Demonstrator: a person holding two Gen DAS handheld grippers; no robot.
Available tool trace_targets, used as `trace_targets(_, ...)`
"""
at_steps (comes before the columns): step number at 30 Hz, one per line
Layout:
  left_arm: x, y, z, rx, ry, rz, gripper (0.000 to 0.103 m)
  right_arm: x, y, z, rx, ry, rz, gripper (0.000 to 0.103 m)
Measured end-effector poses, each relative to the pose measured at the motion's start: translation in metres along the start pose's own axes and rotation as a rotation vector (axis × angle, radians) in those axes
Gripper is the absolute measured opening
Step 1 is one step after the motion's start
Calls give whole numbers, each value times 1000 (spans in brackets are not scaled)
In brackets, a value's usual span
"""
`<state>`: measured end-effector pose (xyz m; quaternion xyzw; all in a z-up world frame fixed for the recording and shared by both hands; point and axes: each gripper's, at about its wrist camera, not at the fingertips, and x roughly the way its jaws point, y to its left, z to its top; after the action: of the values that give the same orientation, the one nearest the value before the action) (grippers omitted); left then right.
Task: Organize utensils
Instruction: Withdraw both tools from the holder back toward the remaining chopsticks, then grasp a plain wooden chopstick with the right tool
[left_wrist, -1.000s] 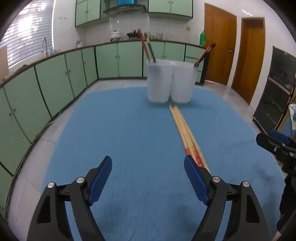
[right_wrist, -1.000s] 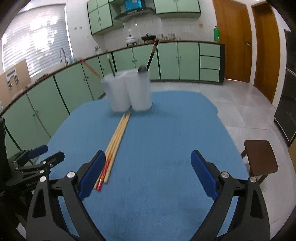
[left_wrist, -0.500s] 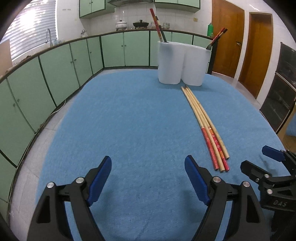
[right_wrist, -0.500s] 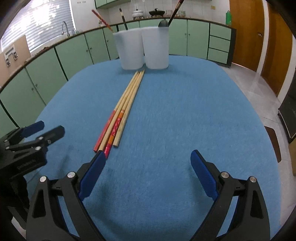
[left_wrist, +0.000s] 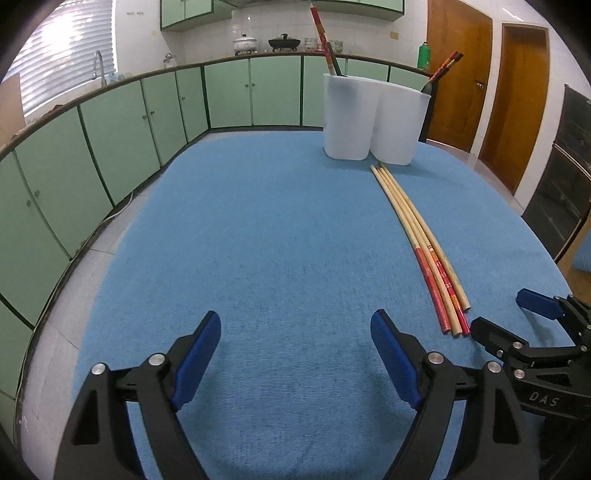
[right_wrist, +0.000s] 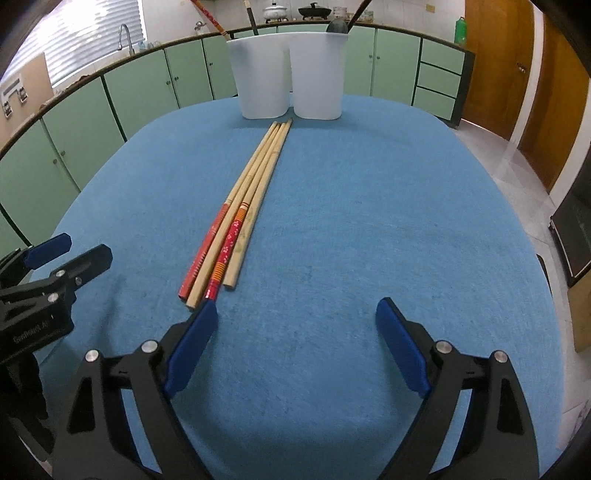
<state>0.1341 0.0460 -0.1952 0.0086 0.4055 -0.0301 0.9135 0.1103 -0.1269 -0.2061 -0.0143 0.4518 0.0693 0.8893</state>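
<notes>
Chopsticks lie parallel, tips toward holder, painted ends nearest.

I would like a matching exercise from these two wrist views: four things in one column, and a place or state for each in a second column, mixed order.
Things
1. chopsticks
2. white holder
3. right claw
4. left claw

Places or states
A. open, its left pad just at the near ends of the sticks
B. standing at the far end of the blue cloth, utensils inside
C. lying flat in a bundle on the cloth
D. open, over bare cloth, left of the sticks

Pairs: 1-C, 2-B, 3-A, 4-D
</notes>
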Motion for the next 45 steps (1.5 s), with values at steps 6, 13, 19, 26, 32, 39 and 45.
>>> trace_targets(6, 0, 6, -1, -11, 4, 3, 82, 2, 7, 5, -5, -8, 19, 79)
trace_targets(13, 2, 7, -3, -17, 10, 6, 82, 4, 8, 11, 13, -23, 36, 58)
trace_targets(19, 2, 3, -3, -12, 16, 0, 82, 5, 12, 9, 2, -27, 68, 17)
trace_targets(26, 3, -11, -4, 8, 27, -32, 82, -2, -3, 2, 29, -30, 92, 6)
trace_targets(32, 3, -30, -5, 32, 33, -87, 82, -10, -22, -6, 49, -35, 62, 6)
trace_targets(39, 10, -49, -8, 84, 73, -70, 83, -11, -33, -9, 70, -36, 65, 6)
trace_targets(45, 13, -57, -10, 109, 84, -76, 86, -11, -35, -9, 78, -36, 75, 7)
